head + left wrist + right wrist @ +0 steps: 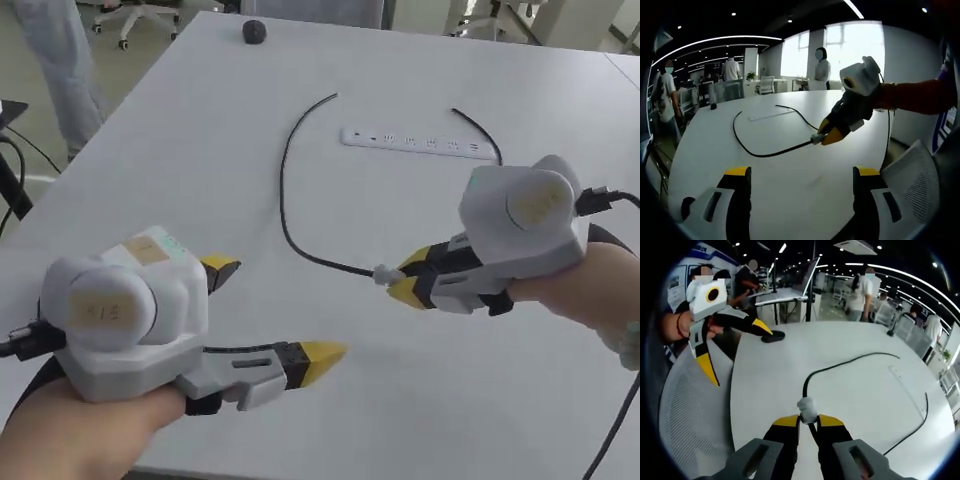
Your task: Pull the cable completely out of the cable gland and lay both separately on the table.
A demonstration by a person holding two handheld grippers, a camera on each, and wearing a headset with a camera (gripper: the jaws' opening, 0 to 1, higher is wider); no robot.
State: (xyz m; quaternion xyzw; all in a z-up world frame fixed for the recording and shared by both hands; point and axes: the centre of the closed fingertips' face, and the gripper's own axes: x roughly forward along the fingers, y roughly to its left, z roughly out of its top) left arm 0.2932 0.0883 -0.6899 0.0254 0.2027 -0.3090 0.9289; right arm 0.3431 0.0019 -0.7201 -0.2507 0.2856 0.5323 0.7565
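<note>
A small white cable gland sits on the near end of a long black cable that curves away across the white table. My right gripper is shut on the gland, holding it a little above the table. In the right gripper view the gland is pinched at the yellow tips of the right gripper, and the cable trails off ahead. My left gripper is open at the lower left with nothing in it, well short of the gland. The left gripper view has its own jaws spread wide, with the right gripper and gland beyond.
A white power strip with its own black lead lies at the back right. A dark round object rests near the far edge. A mesh chair stands by the table, and people stand about the room.
</note>
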